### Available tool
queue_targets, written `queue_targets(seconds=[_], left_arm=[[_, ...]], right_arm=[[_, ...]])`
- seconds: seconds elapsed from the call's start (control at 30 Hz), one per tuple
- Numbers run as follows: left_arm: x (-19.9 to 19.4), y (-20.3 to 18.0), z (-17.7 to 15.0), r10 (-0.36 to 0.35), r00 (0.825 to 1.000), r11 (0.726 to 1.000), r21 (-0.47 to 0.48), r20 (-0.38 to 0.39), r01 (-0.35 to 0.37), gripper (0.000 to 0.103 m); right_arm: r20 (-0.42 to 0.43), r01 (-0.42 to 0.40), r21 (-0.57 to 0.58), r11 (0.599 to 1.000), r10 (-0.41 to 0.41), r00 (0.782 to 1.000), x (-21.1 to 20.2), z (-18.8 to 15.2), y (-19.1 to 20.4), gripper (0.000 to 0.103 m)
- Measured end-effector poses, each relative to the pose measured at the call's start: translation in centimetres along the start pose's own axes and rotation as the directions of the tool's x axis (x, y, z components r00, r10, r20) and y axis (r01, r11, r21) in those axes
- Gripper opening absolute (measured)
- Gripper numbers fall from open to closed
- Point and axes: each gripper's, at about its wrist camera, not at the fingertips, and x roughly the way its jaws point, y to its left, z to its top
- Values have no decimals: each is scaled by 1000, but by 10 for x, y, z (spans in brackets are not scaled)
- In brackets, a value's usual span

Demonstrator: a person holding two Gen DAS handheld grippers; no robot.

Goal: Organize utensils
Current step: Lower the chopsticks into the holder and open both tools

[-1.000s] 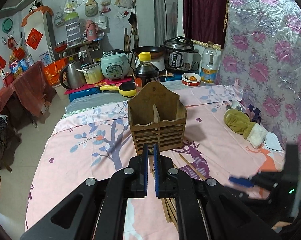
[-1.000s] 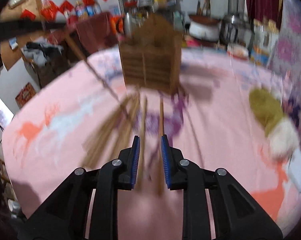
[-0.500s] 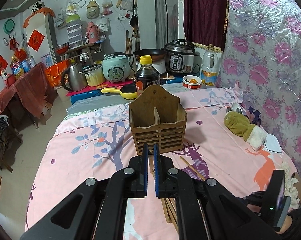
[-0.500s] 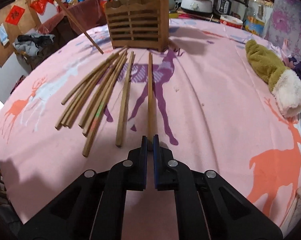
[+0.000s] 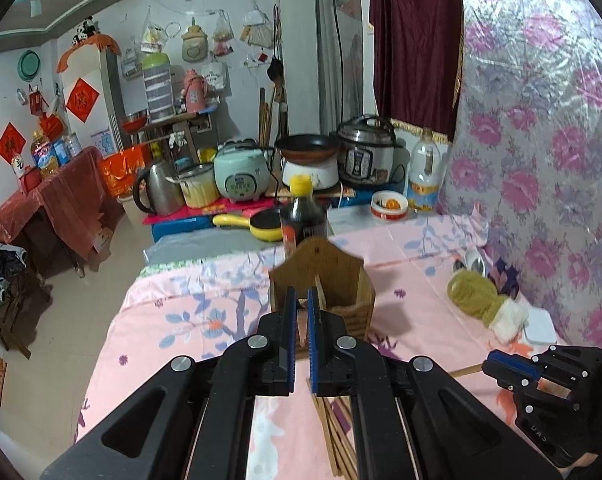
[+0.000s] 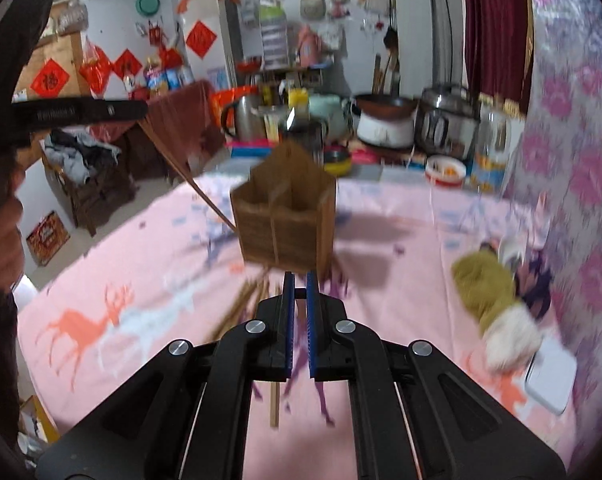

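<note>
**Item: chopsticks and wooden holder, sorting in progress**

- Right gripper (image 6: 297, 292): a second ago its jaws stood apart over the loose chopsticks (image 6: 243, 306). They are now pressed together on one chopstick (image 5: 465, 371), which is lifted clear of the pink cloth (image 6: 141, 280).
- Left gripper (image 5: 299, 300): its jaws remain pressed together, pinching a second chopstick (image 6: 189, 178). This stick slants down toward the holder's left wall. The gripper now sits higher than before.
- Wooden holder (image 5: 333, 280): upright and mid-table, just beyond the loose pile. No sticks show inside it.
- Remainder: several chopsticks lie fanned on the cloth in front of the holder.
- Assessment: both picks look secured, so dropping each stick into a compartment probably comes next. Most of the sorting remains.
</note>
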Motion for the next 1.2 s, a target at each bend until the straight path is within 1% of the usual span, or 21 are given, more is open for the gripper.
queue_targets(seconds=[0.17, 0.3, 0.4, 0.53, 0.6, 0.7, 0.77, 0.9, 1.0, 1.1, 1.2], left_arm=[[1, 1, 26, 1, 1000, 1000, -14, 30, 0, 6], [8, 4, 40, 8, 999, 1000, -25, 46, -7, 6], [23, 8, 48, 0, 999, 999, -45, 41, 1, 6], [49, 16, 45, -9, 1000, 998, -69, 22, 10, 6], [61, 19, 42, 1, 1000, 997, -76, 16, 0, 6], [76, 27, 43, 5, 1000, 996, -88, 6, -4, 6], [80, 31, 50, -5, 1000, 996, -94, 6, 5, 6], [78, 37, 68, -31, 999, 993, -113, 16, 33, 6], [74, 38, 77, -18, 999, 994, -111, 44, 22, 6], [79, 37, 78, -2, 998, 993, -116, 56, 8, 6], [98, 38, 68, -30, 1000, 991, -127, 9, 31, 6]], right_arm=[[56, 8, -6, 1000, -8, 998, 2, 47, 8, 6], [137, 21, 14, 1000, -23, 990, -2, 84, 11, 6], [218, 26, 49, 998, -37, 975, 2, 118, 10, 6], [307, 38, 99, 994, -67, 949, 19, 146, 9, 6], [327, 39, 123, 992, -78, 942, 34, 154, 9, 6], [324, 48, 142, 989, -92, 941, 56, 160, 9, 6], [302, 48, 155, 987, -93, 949, 73, 161, 7, 6], [271, 61, 150, 987, -100, 957, 93, 156, 5, 6], [246, 66, 151, 986, -102, 964, 105, 154, 2, 6], [223, 73, 155, 985, -107, 969, 116, 150, -2, 6], [199, 73, 151, 986, -102, 975, 125, 145, -4, 7]])
